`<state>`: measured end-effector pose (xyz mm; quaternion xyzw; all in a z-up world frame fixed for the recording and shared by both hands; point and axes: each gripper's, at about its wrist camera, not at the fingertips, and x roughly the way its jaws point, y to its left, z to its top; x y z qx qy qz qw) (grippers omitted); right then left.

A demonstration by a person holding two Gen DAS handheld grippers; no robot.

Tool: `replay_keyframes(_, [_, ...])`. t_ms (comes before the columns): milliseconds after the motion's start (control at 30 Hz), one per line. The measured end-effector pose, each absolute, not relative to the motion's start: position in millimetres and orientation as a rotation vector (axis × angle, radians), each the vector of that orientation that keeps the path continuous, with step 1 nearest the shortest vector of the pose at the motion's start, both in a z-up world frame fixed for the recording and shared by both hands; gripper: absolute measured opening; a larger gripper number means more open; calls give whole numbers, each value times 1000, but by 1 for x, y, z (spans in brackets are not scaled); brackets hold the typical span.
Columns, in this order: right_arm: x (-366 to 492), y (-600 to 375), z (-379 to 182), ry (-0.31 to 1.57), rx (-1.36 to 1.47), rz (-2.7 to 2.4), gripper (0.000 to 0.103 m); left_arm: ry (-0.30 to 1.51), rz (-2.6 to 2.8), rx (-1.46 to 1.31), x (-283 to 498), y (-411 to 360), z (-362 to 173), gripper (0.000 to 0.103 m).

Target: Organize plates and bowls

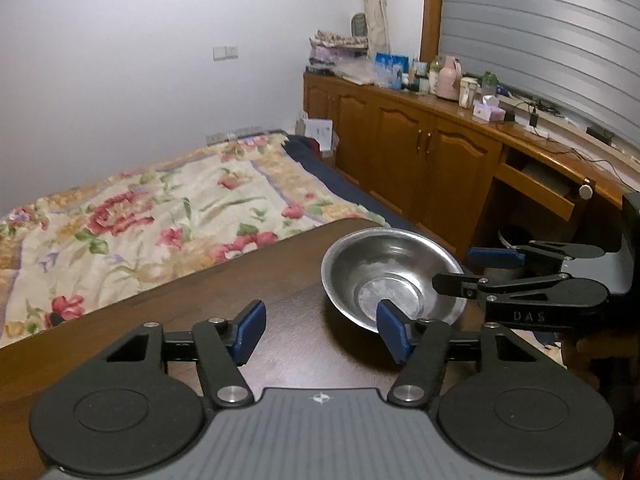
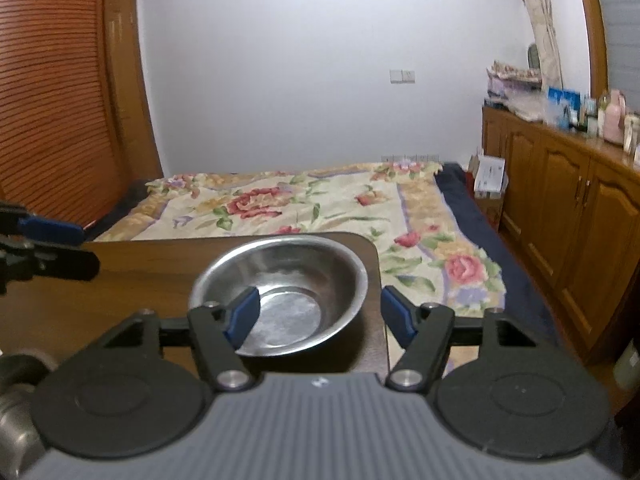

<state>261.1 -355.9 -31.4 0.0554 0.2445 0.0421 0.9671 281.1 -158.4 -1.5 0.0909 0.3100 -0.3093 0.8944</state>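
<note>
1. Bed with a cream floral quilt [image 2: 304, 204], red and pink blooms, dark blue cloth along its far side. It fills the room beyond the table and lies lower than the tabletop.
2. Long run of honey-brown wooden cabinets [image 1: 404, 148] with arched door panels, against the wall past the bed. The top is cluttered with bottles, a pink jug and boxes; one drawer hangs open.
3. Dark brown wooden table [image 1: 256, 280] with a rounded corner, nearest both cameras.
4. Round stainless-steel bowl [image 2: 304, 280], shallow, with a dull flat bottom. It stands upright on the table close to the rounded corner, empty.
5. Left gripper [image 1: 320, 328], black arms with blue pads: jaws released, nothing between them, only bare tabletop in the gap. Its right-hand pad overlaps the bowl's near rim in the left wrist view; whether it touches the rim cannot be told.
6. Right gripper [image 2: 320, 316], same build: jaws apart, gripping nothing. In its own view its left-hand pad sits in front of the bowl's near wall, the other pad past the table edge. Contact cannot be told.
7. The two grippers are near each other, one on either side of the bowl.
</note>
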Motion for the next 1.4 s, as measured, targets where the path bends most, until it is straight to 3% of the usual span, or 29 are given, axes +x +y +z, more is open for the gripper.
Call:
replay_keyframes(900, [284,-362,-41,585,232,159,55,797,-713,214,345,-200,-35,31])
replay_keyframes(1400, [287,-363,-46,601,236,152,37,821,-726,196,345,-198,-35,19])
